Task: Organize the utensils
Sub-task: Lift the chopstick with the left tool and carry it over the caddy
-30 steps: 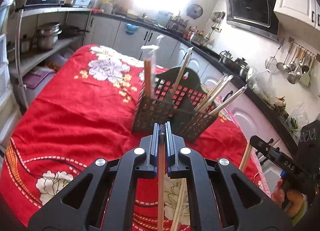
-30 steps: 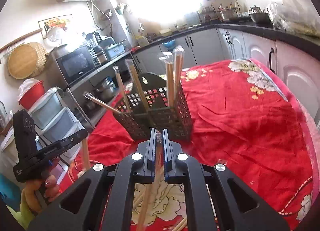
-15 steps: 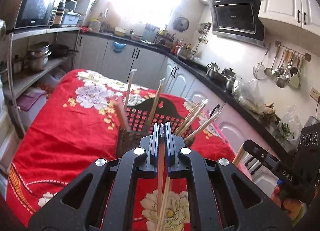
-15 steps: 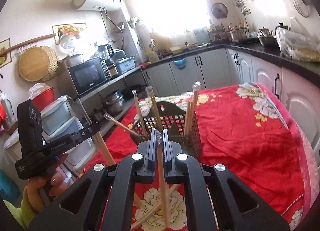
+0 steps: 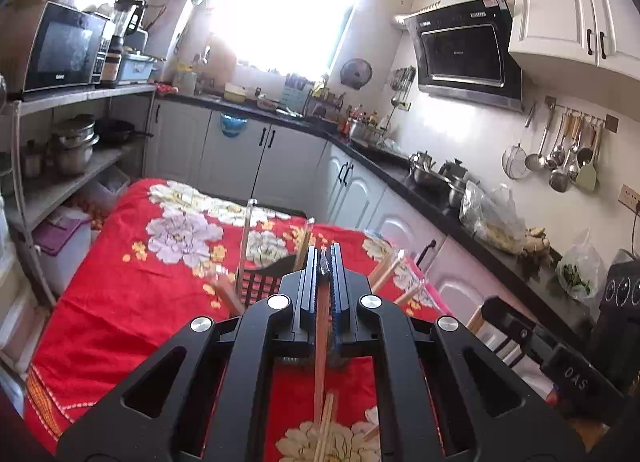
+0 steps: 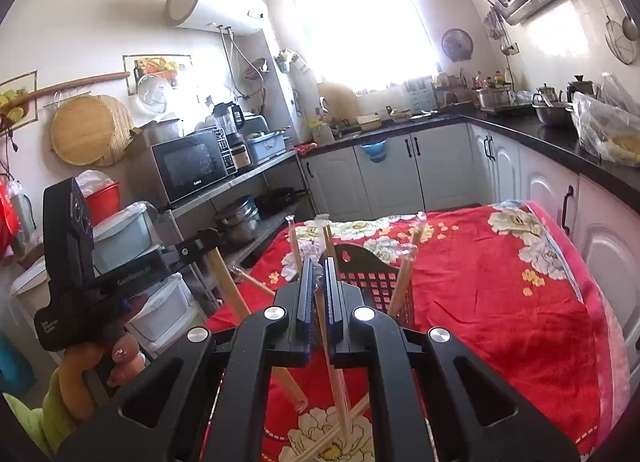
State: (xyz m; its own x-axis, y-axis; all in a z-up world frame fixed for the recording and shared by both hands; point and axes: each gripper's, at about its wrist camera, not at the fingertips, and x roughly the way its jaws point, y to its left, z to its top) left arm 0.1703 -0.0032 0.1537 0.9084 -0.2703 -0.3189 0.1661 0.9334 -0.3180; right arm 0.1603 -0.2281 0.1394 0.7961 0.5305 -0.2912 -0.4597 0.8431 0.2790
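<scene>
My left gripper (image 5: 324, 258) is shut on a wrapped pair of wooden chopsticks (image 5: 320, 346) that hangs down from the jaws. My right gripper (image 6: 319, 266) is shut on another wrapped pair (image 6: 334, 374), also hanging, tilted a little. Both are held above and in front of the black slotted utensil basket (image 6: 372, 278) on the red flowered tablecloth (image 6: 500, 302). Several wrapped chopsticks stand in the basket (image 5: 260, 286), which the fingers partly hide. The left gripper (image 6: 208, 240) with its chopsticks (image 6: 228, 290) shows at the left of the right wrist view.
Loose chopsticks (image 5: 326, 422) lie on the cloth below the grippers. Kitchen cabinets (image 5: 360, 189) and a dark counter run along the table's right side. A metal shelf rack (image 5: 60, 189) with pots and a microwave stands at the left. A person's hand (image 6: 120, 358) holds the left gripper.
Both grippers have risen with their chopsticks still clamped, and the hanging ends lifted off the cloth. The basket has dropped lower in both views, behind the fingers.
</scene>
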